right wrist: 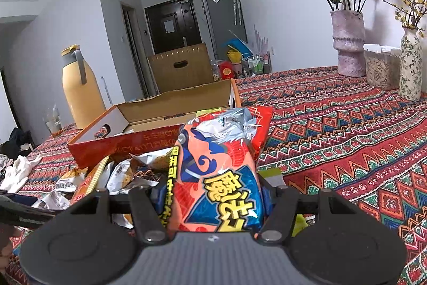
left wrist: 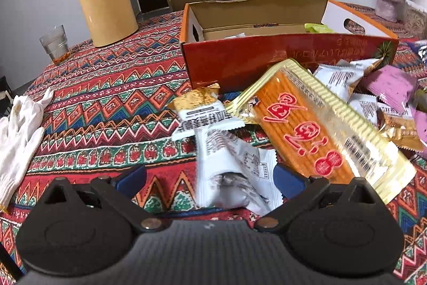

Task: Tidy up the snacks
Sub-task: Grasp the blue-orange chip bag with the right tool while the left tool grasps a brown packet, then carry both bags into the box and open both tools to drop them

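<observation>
**Snack pack gripped on the right, white packet between the left jaws**

Left wrist view: the left hand-held gripper is seen spread wide, a white snack packet lying between its fingers on the worktop, untouched on the left side. An open orange box stands behind the heap.

Right wrist view: a red-and-blue snack pack is clamped upright in the right hand-held gripper, in front of the box.

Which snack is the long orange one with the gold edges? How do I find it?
Find the open red cardboard box on the patterned tablecloth. Leaning against its front wall, over the snack pile, lies the long orange packet. It alone has a ridged gold border and big red characters; its neighbours are small white or pink packets.
</observation>
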The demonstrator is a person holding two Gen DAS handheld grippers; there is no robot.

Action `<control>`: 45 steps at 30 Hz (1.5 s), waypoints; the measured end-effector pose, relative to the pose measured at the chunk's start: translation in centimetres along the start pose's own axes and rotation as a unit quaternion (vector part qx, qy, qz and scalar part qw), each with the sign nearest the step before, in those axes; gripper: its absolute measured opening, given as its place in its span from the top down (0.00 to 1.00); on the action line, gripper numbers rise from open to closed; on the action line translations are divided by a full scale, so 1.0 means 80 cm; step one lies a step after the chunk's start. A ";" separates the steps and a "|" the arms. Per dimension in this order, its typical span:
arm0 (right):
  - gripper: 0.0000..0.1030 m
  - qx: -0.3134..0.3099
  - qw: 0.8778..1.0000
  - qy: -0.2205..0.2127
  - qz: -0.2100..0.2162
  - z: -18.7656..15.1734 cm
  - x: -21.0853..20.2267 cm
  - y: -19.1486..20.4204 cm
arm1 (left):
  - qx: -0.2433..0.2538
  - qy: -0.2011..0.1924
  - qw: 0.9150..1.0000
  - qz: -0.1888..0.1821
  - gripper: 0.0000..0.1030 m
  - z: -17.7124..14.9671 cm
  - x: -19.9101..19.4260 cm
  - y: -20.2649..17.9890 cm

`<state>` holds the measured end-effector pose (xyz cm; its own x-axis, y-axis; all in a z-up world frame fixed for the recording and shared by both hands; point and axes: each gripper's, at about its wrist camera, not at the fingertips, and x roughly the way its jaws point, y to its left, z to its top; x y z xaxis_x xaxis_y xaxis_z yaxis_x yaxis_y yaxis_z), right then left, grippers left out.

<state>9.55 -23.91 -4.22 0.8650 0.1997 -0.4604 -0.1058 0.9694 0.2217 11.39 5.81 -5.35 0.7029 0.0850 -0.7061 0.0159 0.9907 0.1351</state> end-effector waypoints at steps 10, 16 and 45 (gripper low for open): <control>0.41 0.004 1.000 0.003 0.025 -0.005 0.001 -0.002 | -0.022 -0.016 0.998 -0.052 0.62 -0.006 -0.013 -0.003; 0.41 0.005 0.999 0.007 0.031 -0.006 0.001 -0.001 | -0.049 -0.023 0.997 -0.061 0.80 -0.012 -0.024 -0.002; 0.41 -0.024 0.997 -0.031 0.062 0.022 -0.002 0.023 | -0.096 -0.133 0.985 -0.048 0.80 0.036 -0.089 0.006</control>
<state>10.11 -22.44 -2.22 0.8724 0.3098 -0.3781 -0.2346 0.9440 0.2320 8.43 5.35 1.73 0.8662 -0.0153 -0.4995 -0.0262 0.9968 -0.0760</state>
